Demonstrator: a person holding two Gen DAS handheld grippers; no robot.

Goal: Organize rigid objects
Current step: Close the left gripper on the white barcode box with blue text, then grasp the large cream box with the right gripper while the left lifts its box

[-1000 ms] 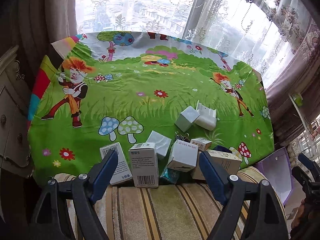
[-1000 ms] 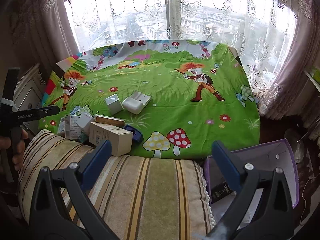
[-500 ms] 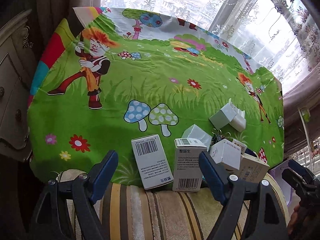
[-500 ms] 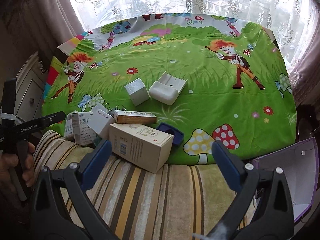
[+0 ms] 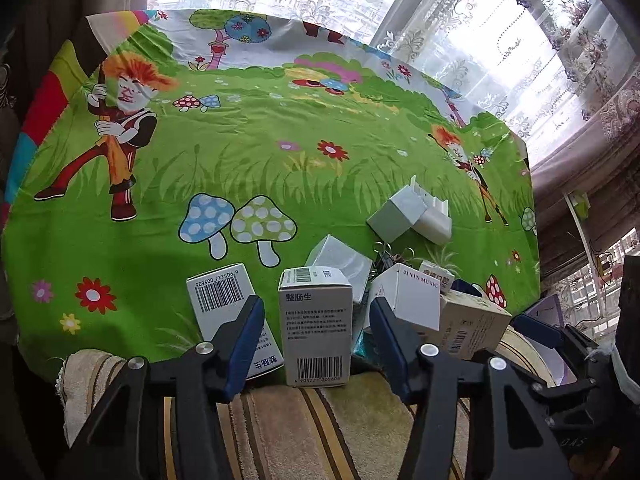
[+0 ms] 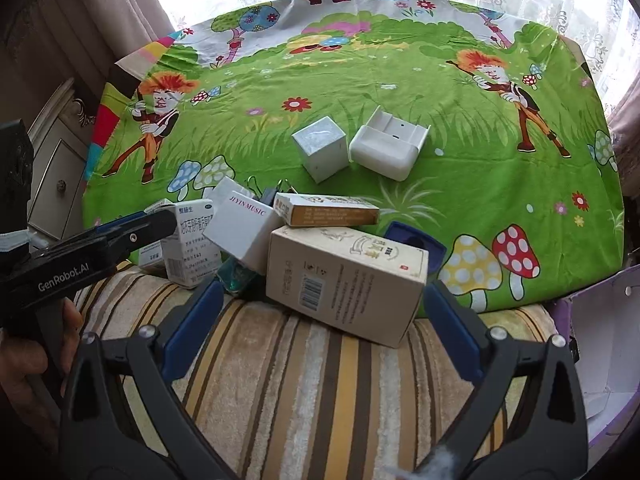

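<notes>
Step in hand, likely: left gripper [image 5: 316, 336] closing around upright medicine box [image 5: 316, 328] beside beige carton [image 6: 344, 280], pads apparently not yet pressing. Right gripper [image 6: 320, 316] spread, straddling carton. Next: firm pinch, lift.

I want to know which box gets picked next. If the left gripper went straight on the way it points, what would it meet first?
Most likely the upright white medicine box, standing between the closing jaws of the left gripper; the pads look just clear of it, though depth is unclear.
</notes>
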